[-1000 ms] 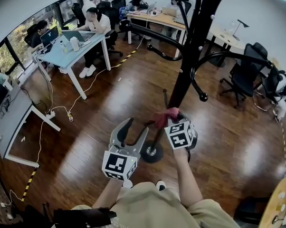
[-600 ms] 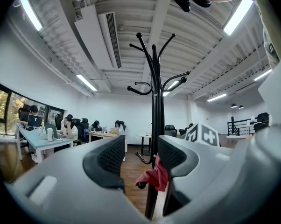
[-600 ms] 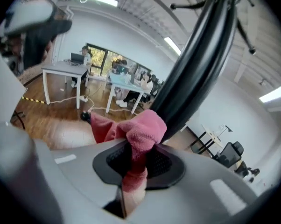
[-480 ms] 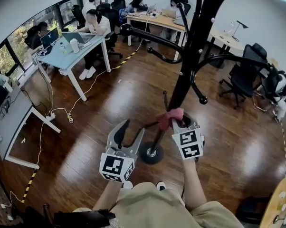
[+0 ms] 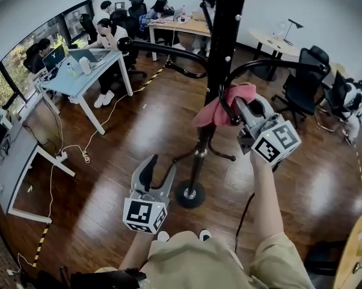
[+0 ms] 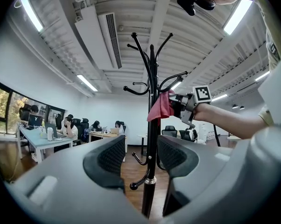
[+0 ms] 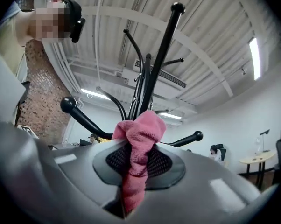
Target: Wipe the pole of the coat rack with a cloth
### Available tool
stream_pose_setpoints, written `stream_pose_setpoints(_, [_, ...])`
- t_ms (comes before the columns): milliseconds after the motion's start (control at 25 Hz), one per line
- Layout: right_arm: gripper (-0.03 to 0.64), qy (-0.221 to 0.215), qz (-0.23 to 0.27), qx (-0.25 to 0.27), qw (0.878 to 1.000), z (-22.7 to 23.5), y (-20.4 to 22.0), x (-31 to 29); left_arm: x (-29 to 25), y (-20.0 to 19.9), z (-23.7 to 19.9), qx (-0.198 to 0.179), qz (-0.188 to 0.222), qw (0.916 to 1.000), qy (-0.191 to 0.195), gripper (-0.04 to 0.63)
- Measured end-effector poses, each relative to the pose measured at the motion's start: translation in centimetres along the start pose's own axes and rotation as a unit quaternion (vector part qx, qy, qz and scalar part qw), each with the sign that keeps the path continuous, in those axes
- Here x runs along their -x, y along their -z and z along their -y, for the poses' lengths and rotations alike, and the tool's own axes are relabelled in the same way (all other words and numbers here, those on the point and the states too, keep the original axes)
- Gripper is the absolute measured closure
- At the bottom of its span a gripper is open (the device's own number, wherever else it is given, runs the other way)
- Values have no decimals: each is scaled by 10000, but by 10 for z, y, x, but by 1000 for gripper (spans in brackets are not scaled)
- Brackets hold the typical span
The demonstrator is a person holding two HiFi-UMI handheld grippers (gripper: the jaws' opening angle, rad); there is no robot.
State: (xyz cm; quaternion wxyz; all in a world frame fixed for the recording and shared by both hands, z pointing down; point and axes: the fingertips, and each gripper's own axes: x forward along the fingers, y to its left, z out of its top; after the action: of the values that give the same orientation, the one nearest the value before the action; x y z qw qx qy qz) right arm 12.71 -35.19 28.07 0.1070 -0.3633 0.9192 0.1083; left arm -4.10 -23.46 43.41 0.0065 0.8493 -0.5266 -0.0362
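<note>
The pink cloth [image 5: 220,108], a fuzzy bunched wad, sits clamped in the right claw [image 5: 236,110] against the coat rack's black pole [image 5: 220,47], among its curved hooks [image 5: 169,50]. The left claw [image 5: 158,172] hangs low, jaws apart, empty.

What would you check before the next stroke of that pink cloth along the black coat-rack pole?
1. Grip on the pink terry cloth: ok, the right gripper has its jaws shut on it.
2. Cloth against the black metal pole: ok, it appears to touch.
3. The left gripper out of the way: ok; it is open, empty and low, apart from the pole.
4. Path free of the curved black hook arm: not ok, it curves close beside the cloth.
5. The round black base steady on the wooden floor: cannot tell.
</note>
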Motion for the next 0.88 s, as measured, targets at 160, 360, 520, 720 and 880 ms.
stream_pose_setpoints(160, [568, -193, -222, 77, 9995, -2, 10, -2, -4, 0, 10, 3, -4, 10000, -4, 397])
stream_pose_setpoints(360, [569, -363, -1289, 108, 9909, -11, 76, 9, -4, 5, 9, 30, -49, 10000, -5, 400])
stream_pose_setpoints(520, [569, -544, -2150, 132, 9750, -17, 137, 21, -6, 8, 13, 50, -80, 9999, 35, 400])
stream_pose_setpoints(720, [569, -946, -3607, 646, 9256, -34, 220, 37, -7, 8, 15, 31, -92, 9999, 111, 400])
stream_pose_setpoints(880, [566, -1172, -4442, 942, 8832, -42, 265, 51, -9, 10, 23, 36, -118, 9997, 231, 400])
